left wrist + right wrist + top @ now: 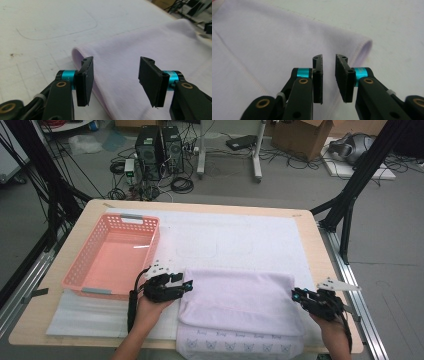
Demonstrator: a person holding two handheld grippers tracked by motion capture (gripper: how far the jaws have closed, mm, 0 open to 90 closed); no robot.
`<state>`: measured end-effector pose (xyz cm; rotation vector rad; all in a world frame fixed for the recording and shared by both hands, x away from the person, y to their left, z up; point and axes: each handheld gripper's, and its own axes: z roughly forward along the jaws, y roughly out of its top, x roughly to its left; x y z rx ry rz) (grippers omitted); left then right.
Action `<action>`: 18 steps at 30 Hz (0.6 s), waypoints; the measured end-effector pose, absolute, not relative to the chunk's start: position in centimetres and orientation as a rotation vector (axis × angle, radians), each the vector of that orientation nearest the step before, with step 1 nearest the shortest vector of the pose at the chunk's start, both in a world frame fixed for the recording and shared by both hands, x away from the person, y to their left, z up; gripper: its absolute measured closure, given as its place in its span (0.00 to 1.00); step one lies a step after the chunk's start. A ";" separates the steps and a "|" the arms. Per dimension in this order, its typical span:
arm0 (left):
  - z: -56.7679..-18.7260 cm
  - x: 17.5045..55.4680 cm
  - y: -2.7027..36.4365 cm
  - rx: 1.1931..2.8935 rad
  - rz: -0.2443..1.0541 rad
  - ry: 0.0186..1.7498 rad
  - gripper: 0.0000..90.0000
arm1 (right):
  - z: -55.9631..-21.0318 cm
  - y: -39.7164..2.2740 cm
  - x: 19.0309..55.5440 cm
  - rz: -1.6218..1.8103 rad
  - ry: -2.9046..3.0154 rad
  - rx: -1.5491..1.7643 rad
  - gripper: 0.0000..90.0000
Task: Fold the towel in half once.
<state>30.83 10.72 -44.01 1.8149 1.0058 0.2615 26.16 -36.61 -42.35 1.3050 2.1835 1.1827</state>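
A pale lilac towel (pixel 240 295) lies folded on the white mat, its front hem printed with small butterflies. My left gripper (pixel 189 285) is at the towel's left folded edge. In the left gripper view its jaws (pixel 116 75) stand wide apart just over the towel's (pixel 150 42) rolled fold, with no cloth pinched. My right gripper (pixel 296 295) is at the towel's right edge. In the right gripper view its jaws (pixel 329 72) are open by a narrow gap with nothing between them, and the towel's (pixel 262 45) hemmed corner lies just beyond.
An empty pink plastic basket (pixel 150 251) stands on the left of the table, close to my left gripper. The white mat (pixel 225 235) covers most of the wooden tabletop (pixel 310 227). Cables, computer towers and boxes lie on the floor beyond.
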 end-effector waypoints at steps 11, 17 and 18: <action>-45.2 33.4 10.3 1.840 0.371 1.182 0.58 | -44.3 -36.2 30.5 0.939 2.137 1.372 0.89; -45.2 33.4 9.6 1.920 0.398 1.147 0.55 | -43.7 -38.0 29.4 1.050 2.047 1.471 0.73; -45.2 33.4 9.6 1.927 0.393 1.139 0.55 | -43.6 -38.2 29.2 1.082 2.037 1.473 0.69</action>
